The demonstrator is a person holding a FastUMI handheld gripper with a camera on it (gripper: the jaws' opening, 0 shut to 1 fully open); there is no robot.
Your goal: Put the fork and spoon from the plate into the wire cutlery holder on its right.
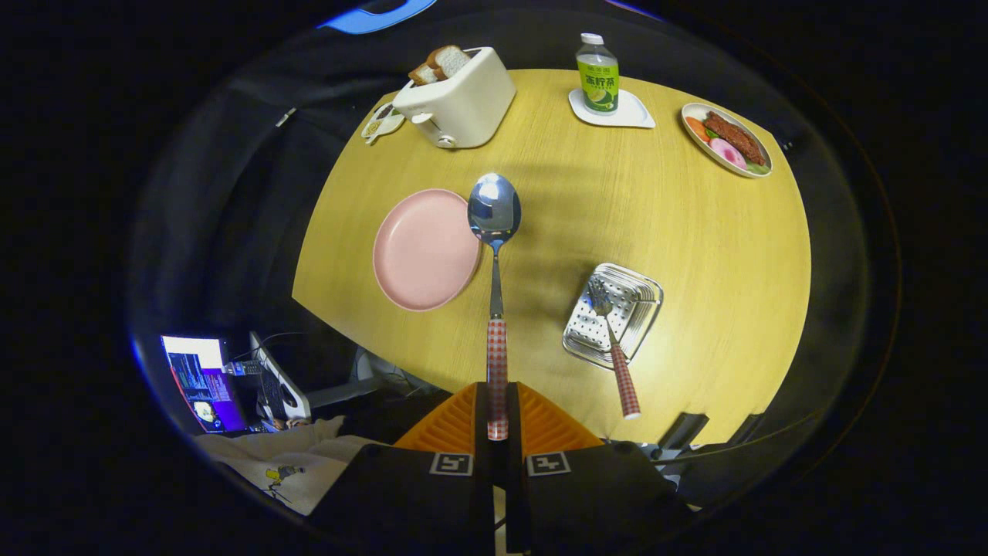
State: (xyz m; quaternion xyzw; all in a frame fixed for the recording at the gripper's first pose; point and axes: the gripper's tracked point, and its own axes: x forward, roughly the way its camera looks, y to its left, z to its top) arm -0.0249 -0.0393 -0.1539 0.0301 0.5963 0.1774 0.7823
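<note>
The spoon (495,255) is being held by its checked handle between the fingers of the gripper (498,421), jaws narrowed onto it, bowl pointing forward and lifted above the yellow table (695,255). The bowl is being seen just past the right rim of the pink plate (424,249), which is lying bare. The fork (614,347) is already resting in the wire cutlery holder (614,315), tines down in the tray, handle sticking out over the near edge.

Step judged in hand: the second utensil is being carried across to the holder, the first half of the task being done. The next move is being judged as a shift to the right and a lowering of the bowl into the holder beside the fork, without the fork's handle being knocked.

The spoon's height above the table cannot be told. The handle's end is being hidden between the fingers.
</note>
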